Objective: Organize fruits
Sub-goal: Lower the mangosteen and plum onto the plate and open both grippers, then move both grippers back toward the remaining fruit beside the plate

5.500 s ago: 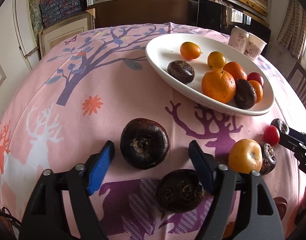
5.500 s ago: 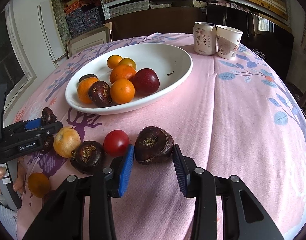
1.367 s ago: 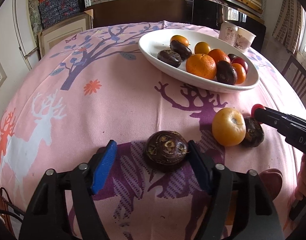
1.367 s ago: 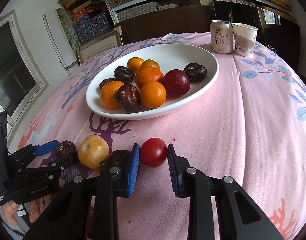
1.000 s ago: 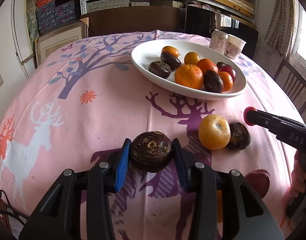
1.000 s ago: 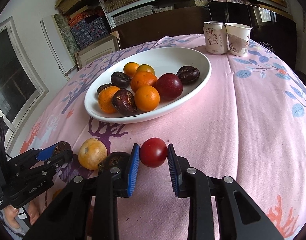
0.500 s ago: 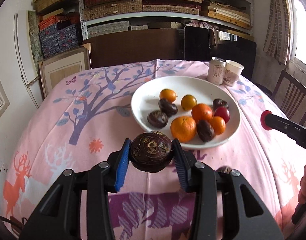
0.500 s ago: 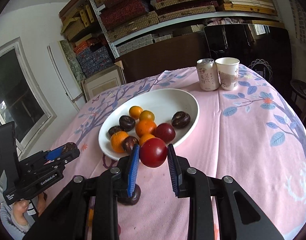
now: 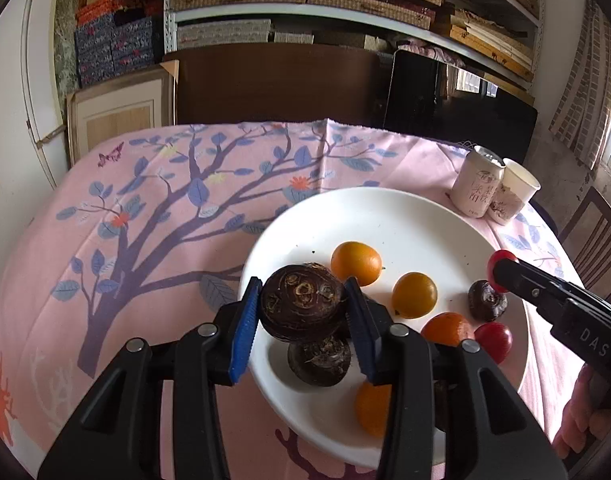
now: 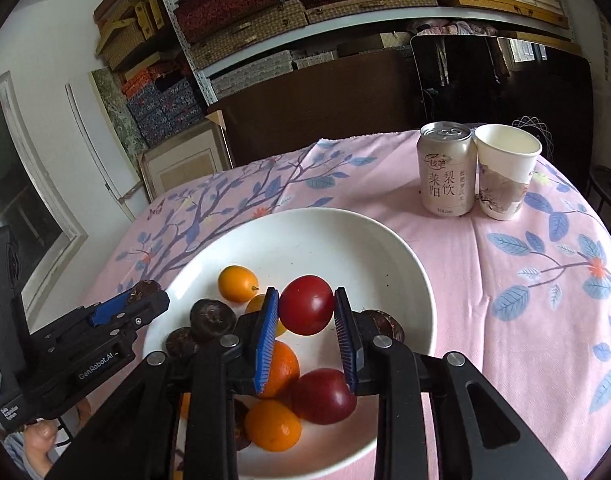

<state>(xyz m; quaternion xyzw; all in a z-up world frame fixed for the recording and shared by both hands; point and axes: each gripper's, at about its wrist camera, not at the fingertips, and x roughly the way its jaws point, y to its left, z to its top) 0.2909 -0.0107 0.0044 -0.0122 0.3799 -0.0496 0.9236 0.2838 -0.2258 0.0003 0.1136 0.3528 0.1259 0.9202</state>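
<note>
My left gripper (image 9: 303, 310) is shut on a dark brown fruit (image 9: 303, 302) and holds it above the left part of the white plate (image 9: 385, 210). My right gripper (image 10: 307, 316) is shut on a red fruit (image 10: 307, 304) and holds it above the plate's (image 10: 305, 232) middle. The plate holds oranges (image 9: 355, 262), dark brown fruits (image 9: 319, 360) and a red plum (image 10: 325, 396). The right gripper also shows in the left wrist view (image 9: 501, 266), over the plate's right side. The left gripper shows in the right wrist view (image 10: 145, 292), at the plate's left rim.
A drink can (image 10: 447, 170) and a paper cup (image 10: 505, 170) stand behind the plate on the pink patterned tablecloth (image 9: 145, 208). Shelves with boxes and a dark cabinet stand behind the table. A wooden chair (image 9: 597, 240) is at the right.
Both grippers have moved forward with their fruits and now hang over the plate. The loose fruits on the cloth have dropped out of view.
</note>
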